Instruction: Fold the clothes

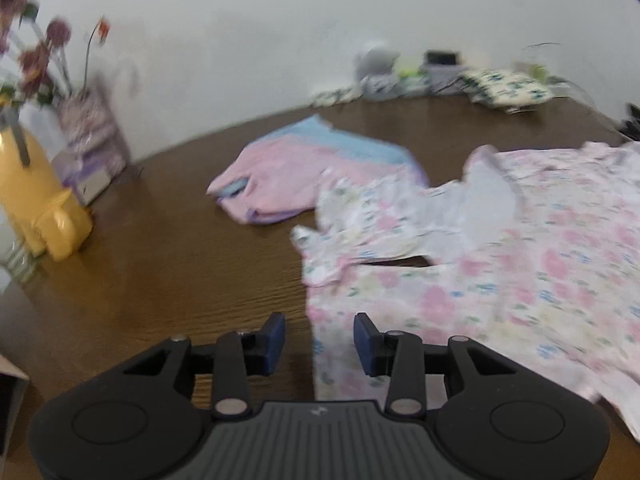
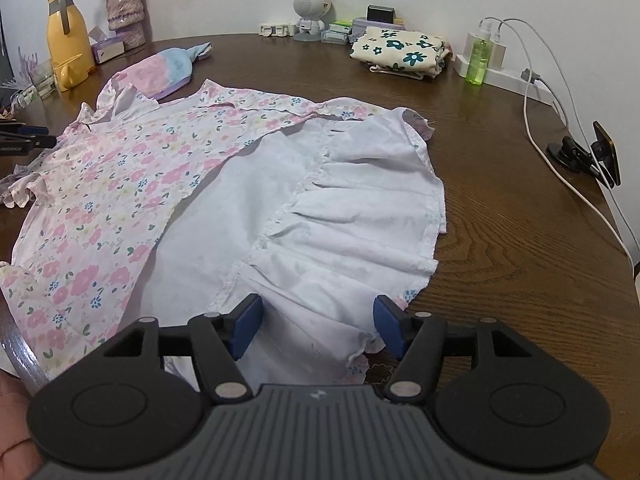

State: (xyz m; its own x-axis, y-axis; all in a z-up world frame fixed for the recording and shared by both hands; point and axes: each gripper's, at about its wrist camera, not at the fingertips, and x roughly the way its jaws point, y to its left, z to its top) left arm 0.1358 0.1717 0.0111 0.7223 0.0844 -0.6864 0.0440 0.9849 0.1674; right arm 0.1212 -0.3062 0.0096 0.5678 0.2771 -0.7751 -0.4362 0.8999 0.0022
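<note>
On the brown wooden table (image 2: 500,208) I count 3 garments: 1 floral dress (image 2: 120,184) spread flat at the near left, 1 folded pink-and-blue garment (image 2: 168,72) just beyond its far left edge, and 1 folded cream piece with dark flowers (image 2: 396,52) at the far right. The right side of the dress is turned over, so its white lining (image 2: 340,216) faces up across the middle. Along the far edge I also count 1 yellow jug (image 2: 68,44), 1 vase of flowers (image 2: 124,16), 1 tissue box (image 2: 107,50), 1 small round white gadget (image 2: 310,12), 1 green bottle (image 2: 478,62) and 2 white cables (image 2: 532,92). My right gripper (image 2: 318,326) has its jaws wide apart above the near hem of the lining, holding nothing. My left gripper (image 1: 320,342) has its jaws moderately apart, empty, straddling the left edge of the dress, with 1 pad over bare wood and 1 over fabric; this view is blurred, so I cannot tell whether either pad touches the cloth.
</note>
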